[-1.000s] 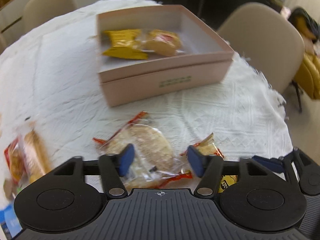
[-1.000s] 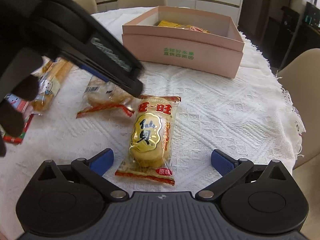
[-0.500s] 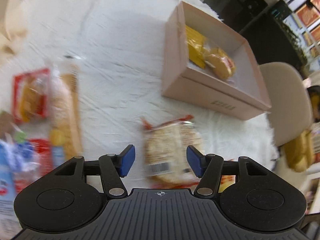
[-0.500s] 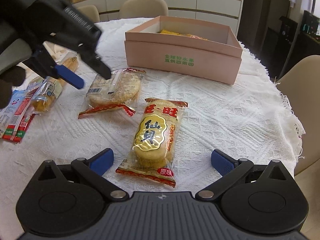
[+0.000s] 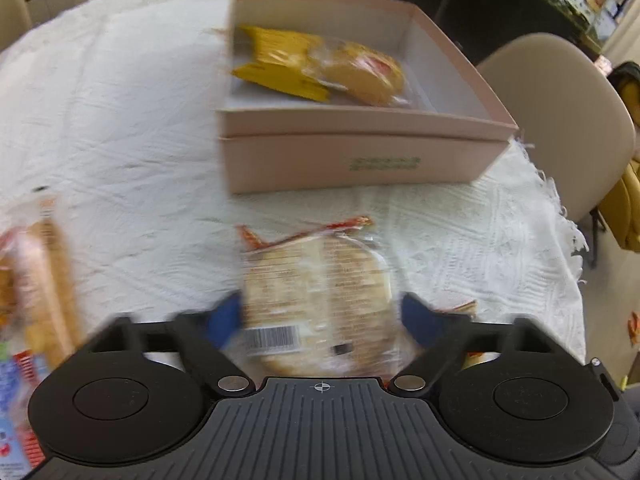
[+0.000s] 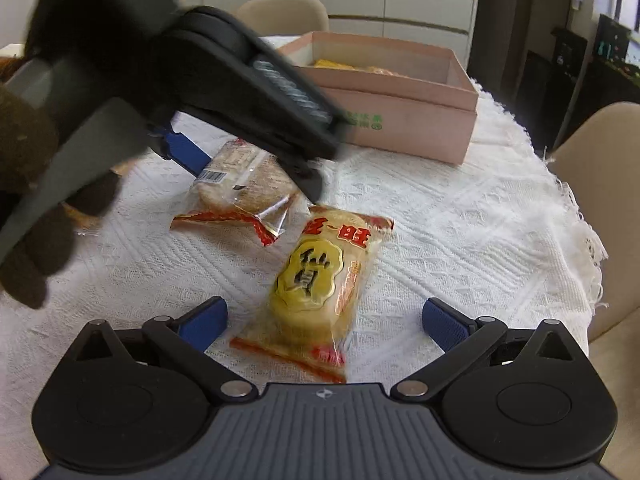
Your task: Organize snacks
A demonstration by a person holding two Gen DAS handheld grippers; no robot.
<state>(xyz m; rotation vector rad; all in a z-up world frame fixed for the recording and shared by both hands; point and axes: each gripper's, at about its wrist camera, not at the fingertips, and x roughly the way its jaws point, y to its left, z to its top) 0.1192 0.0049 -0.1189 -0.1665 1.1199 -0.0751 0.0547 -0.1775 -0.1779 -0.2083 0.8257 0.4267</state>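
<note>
In the left wrist view, the left hand-held gripper [image 5: 322, 318] is standing with its jaws spread wide, having just been opening, and the clear-wrapped round cracker packet [image 5: 320, 300] is lying between its blue pads [image 5: 226, 318] on the white-clothed counter [image 5: 120, 120]; the picture is blurring, so whether the pads are touching the film is hard to tell, though they are not looking pressed in. Beyond it the pink box [image 5: 360, 160] is sitting open with yellow snacks [image 5: 316, 68] already inside. This packet is probably going to handle light, crinkly and slippery, with a brittle cracker inside, so taking it across the firm round middle with a gentle squeeze is looking wiser than pinching the loose sealed ends. In the right wrist view, the right hand-held gripper [image 6: 324, 318] is hovering open and empty, straddling the near end of the yellow rice cracker packet [image 6: 316, 288], which is lying flat just beside the clear one [image 6: 240, 188]; it seems equally light and fragile, best gripped across its plump middle
</note>
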